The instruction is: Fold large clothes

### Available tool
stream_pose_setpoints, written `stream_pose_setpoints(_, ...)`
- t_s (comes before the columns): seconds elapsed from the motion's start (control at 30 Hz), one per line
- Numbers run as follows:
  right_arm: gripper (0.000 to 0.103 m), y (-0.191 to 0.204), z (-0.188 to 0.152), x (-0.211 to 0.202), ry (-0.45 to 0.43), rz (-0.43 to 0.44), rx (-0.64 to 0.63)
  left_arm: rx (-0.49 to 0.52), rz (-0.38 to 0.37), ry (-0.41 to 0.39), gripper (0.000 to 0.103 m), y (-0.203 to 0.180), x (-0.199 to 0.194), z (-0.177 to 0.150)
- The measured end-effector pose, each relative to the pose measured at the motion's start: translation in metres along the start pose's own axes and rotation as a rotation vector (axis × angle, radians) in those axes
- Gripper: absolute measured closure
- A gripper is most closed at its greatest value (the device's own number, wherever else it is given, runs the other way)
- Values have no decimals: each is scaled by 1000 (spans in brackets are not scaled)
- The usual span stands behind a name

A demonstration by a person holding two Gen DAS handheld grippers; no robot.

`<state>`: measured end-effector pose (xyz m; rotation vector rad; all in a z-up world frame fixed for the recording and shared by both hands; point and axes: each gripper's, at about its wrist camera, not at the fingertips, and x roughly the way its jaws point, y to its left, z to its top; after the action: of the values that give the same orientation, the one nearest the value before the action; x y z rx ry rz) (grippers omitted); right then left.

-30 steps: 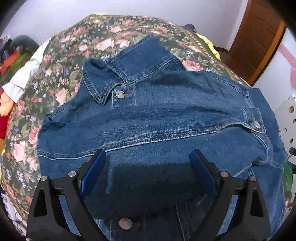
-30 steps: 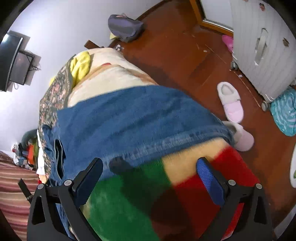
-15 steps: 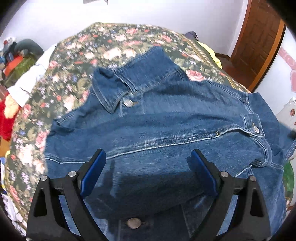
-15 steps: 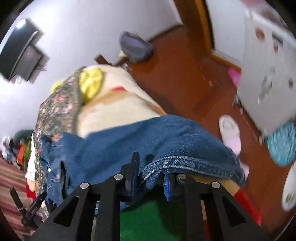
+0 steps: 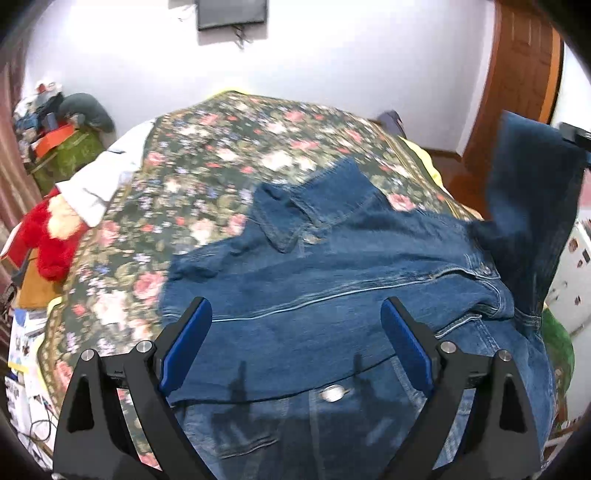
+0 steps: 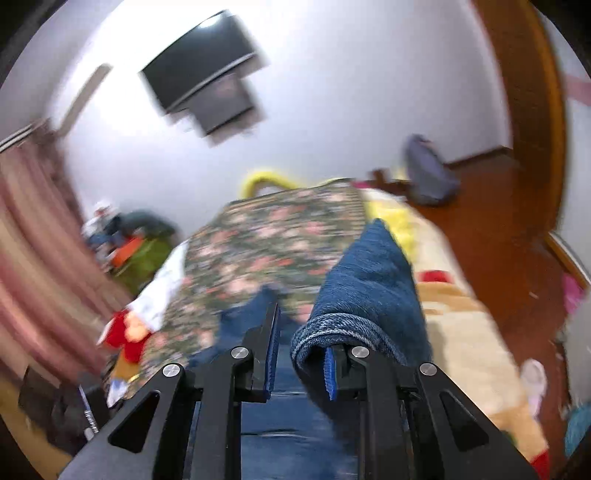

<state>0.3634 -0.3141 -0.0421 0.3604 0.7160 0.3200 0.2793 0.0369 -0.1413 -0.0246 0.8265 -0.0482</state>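
A blue denim jacket point(image 5: 332, 266) lies spread on the floral bedspread point(image 5: 221, 155), collar toward the far side. My left gripper point(image 5: 295, 314) hovers open above the jacket's lower front, with nothing between its blue pads. The jacket's right edge point(image 5: 532, 184) is lifted high off the bed. In the right wrist view my right gripper point(image 6: 301, 332) is shut on that raised denim fold point(image 6: 369, 288), which drapes over its right finger. The view is blurred by motion.
A red plush toy point(image 5: 48, 236) and white cloth point(image 5: 107, 177) lie at the bed's left edge, with a clutter pile point(image 5: 66, 125) beyond. A wall screen point(image 5: 231, 13) hangs ahead. A wooden door point(image 5: 524, 74), wood floor point(image 6: 498, 221) and grey bag point(image 6: 428, 177) are on the right.
My right gripper closed on the jacket's edge and lifted it up off the colourful blanket, rolling as it rose. My left gripper, still open, rose and pulled back from the jacket.
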Motion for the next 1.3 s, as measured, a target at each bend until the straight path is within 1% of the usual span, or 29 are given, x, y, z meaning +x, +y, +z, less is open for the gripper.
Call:
stream_pose_setpoints(0.1,85,53,-10,36,69,56,-83,-40,11,-18,10,23,-14,-7)
stream_pose_setpoints(0.17,85,83,-27,68,147,90,-119,-64,20,-20,10,38,-19,-14)
stream_pose_setpoints(0.23,85,97,-48,92,221,119,-118,-88,43,-10,10,54,-23,-24)
stream_pose_setpoints(0.3,85,103,-76,117,307,140,-99,-105,59,8,10,67,-23,-34)
stream_pose_setpoints(0.43,85,96,-127,150,459,110,-78,-132,80,54,10,85,-19,-52)
stream_pose_setpoints(0.53,84,84,-153,157,556,85,-74,-142,93,86,10,88,-14,-61)
stream_pose_setpoints(0.63,84,73,-171,164,658,56,-98,-138,85,100,10,84,-12,-64)
stream_pose_setpoints(0.7,84,69,-175,152,653,67,-124,-124,70,98,10,74,-12,-61)
stream_pose_setpoints(0.77,84,69,-172,138,651,63,-147,-102,55,89,10,63,-14,-55)
stream_pose_setpoints(0.83,84,70,-166,122,660,78,-160,-66,34,68,10,46,-19,-43)
stream_pose_setpoints(0.9,84,71,-155,103,616,89,-187,-28,17,48,10,30,-23,-32)
stream_pose_setpoints(1.0,84,67,-137,72,512,61,-240,44,-5,15,10,1,-26,-12)
stream_pose_setpoints(1.07,84,60,-125,58,456,45,-240,97,-25,2,10,-22,-25,1)
stream_pose_setpoints(1.13,84,44,-110,45,404,24,-212,138,-41,-2,10,-40,-22,10)
stream_pose_setpoints(1.2,84,25,-96,33,359,-16,-194,189,-67,-2,10,-65,-16,20)
stream_pose_setpoints(1.3,84,-1,-83,24,299,-126,-191,251,-99,22,10,-94,0,28)
